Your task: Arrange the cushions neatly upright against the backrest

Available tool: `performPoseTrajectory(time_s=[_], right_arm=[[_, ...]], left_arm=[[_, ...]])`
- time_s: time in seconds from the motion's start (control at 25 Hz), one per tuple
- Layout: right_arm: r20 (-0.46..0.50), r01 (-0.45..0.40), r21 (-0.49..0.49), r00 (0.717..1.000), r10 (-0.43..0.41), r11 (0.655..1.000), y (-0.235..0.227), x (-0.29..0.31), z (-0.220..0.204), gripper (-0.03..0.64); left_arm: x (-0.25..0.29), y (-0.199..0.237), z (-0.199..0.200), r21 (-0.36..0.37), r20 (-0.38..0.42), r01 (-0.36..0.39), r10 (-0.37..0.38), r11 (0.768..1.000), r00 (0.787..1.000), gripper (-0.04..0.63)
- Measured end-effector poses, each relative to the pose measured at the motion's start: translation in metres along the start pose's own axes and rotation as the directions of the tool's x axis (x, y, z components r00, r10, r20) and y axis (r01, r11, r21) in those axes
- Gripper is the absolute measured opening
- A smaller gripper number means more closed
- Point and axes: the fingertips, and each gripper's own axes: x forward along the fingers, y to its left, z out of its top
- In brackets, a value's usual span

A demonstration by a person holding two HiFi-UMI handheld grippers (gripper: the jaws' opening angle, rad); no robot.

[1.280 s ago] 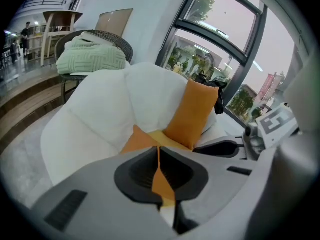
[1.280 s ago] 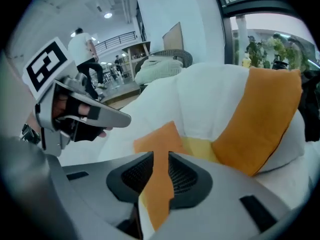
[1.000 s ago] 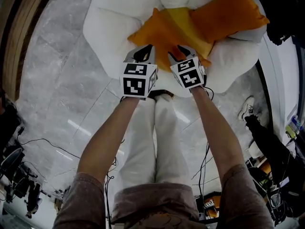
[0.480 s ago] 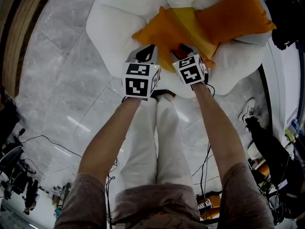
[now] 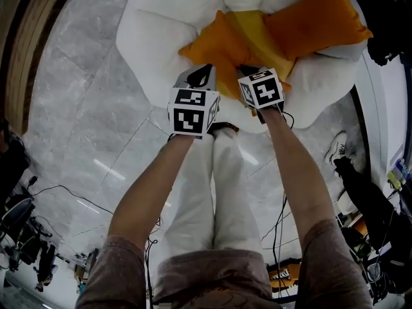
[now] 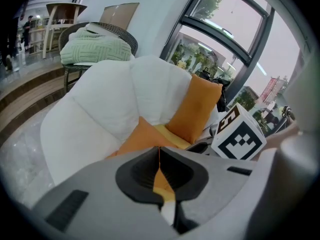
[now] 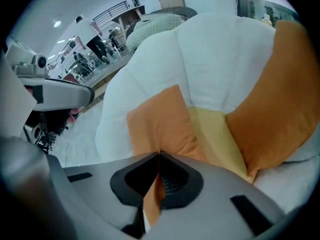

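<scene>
An orange cushion (image 5: 215,47) lies flat on the seat of a white armchair (image 5: 148,37), overlapping a yellow cushion (image 5: 254,31). A second orange cushion (image 5: 315,18) leans further right against the backrest. My left gripper (image 5: 201,76) is shut on the near edge of the flat orange cushion (image 6: 137,139); fabric shows between its jaws (image 6: 159,156). My right gripper (image 5: 248,71) has just been closing, and its jaws (image 7: 159,159) now pinch a fold of the same orange cushion (image 7: 160,124). The two grippers sit side by side at the seat's front.
Grey marble floor (image 5: 77,95) surrounds the armchair, with cables (image 5: 58,192) and a shoe (image 5: 336,148) on it. A wicker chair holding a green blanket (image 6: 95,46) stands behind the armchair. A person's legs in white trousers (image 5: 215,185) stand against the seat front.
The right gripper rolled a little and its jaws closed on the orange cushion's edge. The left gripper kept its grip and did not move.
</scene>
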Motion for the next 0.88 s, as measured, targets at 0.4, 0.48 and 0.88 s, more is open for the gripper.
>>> performPoseTrajectory(time_s=[0.4, 0.48, 0.88], right_arm=[[0.078, 0.013, 0.015, 0.997, -0.014, 1.0, -0.001, -0.015, 0.001, 0.021], [0.106, 0.012, 0.024, 0.994, -0.015, 1.0, -0.005, -0.024, 0.005, 0.021], [0.345, 0.023, 0.079, 0.937, -0.049, 0.997, -0.001, -0.085, 0.048, 0.021]], left_arm=[[-0.001, -0.007, 0.001, 0.02, -0.013, 0.006, -0.006, 1.0, 1.0, 0.006], [-0.002, -0.01, 0.002, 0.021, -0.015, 0.01, -0.01, 1.0, 1.0, 0.006], [-0.02, -0.024, 0.01, 0.024, -0.022, 0.005, -0.004, 1.0, 1.0, 0.006]])
